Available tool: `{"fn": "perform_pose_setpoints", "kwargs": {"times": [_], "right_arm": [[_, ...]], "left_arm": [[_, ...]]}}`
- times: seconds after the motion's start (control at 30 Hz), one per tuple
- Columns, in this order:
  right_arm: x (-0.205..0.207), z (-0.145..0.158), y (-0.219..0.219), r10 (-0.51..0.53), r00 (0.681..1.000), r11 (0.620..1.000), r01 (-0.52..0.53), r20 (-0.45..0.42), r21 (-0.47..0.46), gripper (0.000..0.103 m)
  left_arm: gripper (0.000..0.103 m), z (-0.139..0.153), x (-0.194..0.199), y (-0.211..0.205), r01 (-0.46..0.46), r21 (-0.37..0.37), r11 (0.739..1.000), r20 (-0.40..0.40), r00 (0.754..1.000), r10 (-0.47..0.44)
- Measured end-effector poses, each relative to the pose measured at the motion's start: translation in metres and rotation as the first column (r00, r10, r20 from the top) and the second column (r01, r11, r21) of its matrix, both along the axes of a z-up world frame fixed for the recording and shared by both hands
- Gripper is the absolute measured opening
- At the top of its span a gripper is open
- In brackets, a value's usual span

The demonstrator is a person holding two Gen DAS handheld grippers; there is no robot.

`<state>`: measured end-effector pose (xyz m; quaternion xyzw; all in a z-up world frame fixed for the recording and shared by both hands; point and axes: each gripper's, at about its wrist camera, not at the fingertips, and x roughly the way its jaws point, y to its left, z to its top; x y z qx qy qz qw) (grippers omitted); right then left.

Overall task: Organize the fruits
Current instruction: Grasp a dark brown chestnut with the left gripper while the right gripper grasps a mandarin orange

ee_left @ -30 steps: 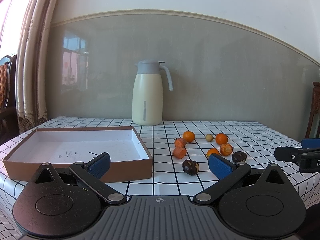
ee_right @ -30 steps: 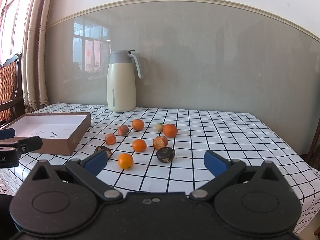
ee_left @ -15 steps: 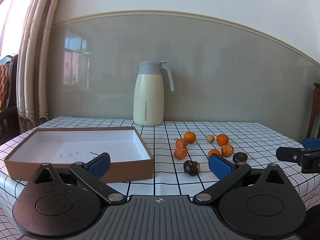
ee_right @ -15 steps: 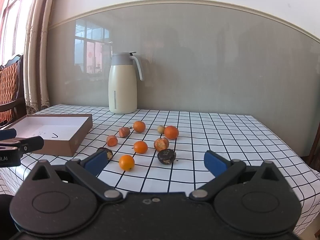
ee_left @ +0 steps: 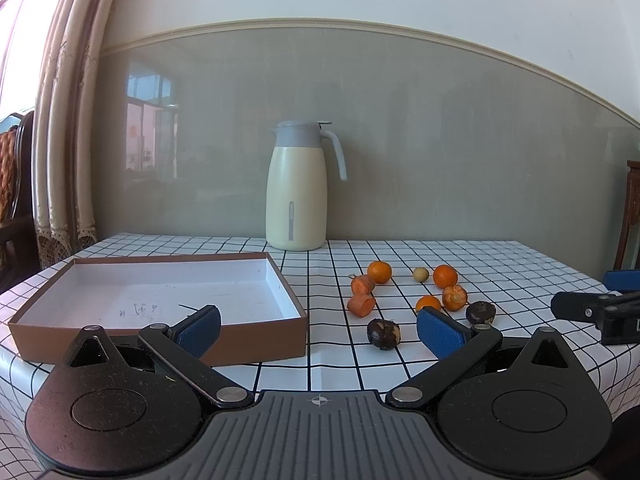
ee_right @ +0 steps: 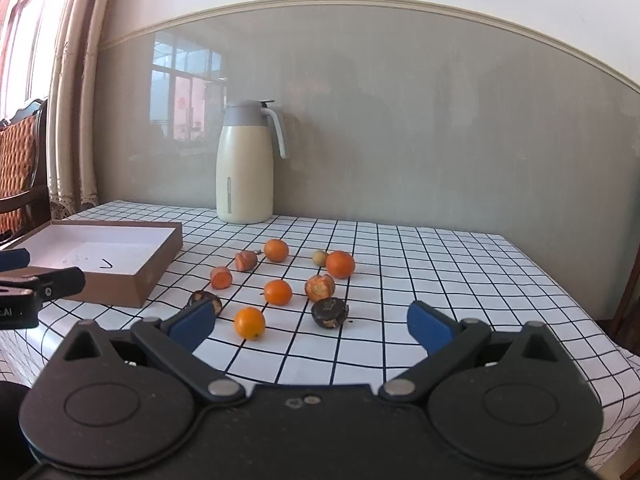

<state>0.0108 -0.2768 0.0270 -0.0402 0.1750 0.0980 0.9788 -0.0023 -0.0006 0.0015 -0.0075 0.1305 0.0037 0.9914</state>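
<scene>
Several small oranges, among them the nearest one (ee_right: 249, 322), lie scattered mid-table with two carrot pieces (ee_right: 221, 277), two dark fruits (ee_right: 329, 312) and a small yellowish fruit (ee_right: 319, 257). An open brown box (ee_left: 160, 292) with a white inside stands to their left, nothing in it. My left gripper (ee_left: 320, 332) hangs open in front of the box's near right corner, nothing between its blue pads. My right gripper (ee_right: 311, 325) is open just short of the nearest orange, its jaws closing slightly with nothing between them.
A cream thermos jug (ee_left: 297, 186) stands at the back against the grey wall. The checked tablecloth (ee_right: 440, 264) runs off to the right. Curtains and a wooden chair (ee_right: 20, 176) are on the left. Each gripper's tip shows at the edge of the other's view.
</scene>
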Motion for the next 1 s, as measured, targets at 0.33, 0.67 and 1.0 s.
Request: {"fn": "perform_pose_setpoints", "kwargs": {"times": [0.33,0.67,1.0], "right_arm": [[0.040,-0.006,0.005,0.011,0.999,0.999,-0.013,-0.049,-0.042,0.069],[0.070,-0.028,0.018,0.064,0.991,0.995,-0.073,-0.118,-0.072,0.058],[0.093,-0.047,0.046,0.162,0.961,0.978,-0.187,-0.225,-0.092,0.036]], "left_arm": [[0.072,-0.007,0.039,-0.030,0.065,0.062,0.996,-0.054,0.997,-0.062],[0.072,-0.027,0.082,-0.044,0.099,0.052,0.994,-0.110,0.990,-0.093],[0.059,-0.047,0.117,-0.043,0.137,-0.007,0.990,-0.195,0.971,-0.136]]}}
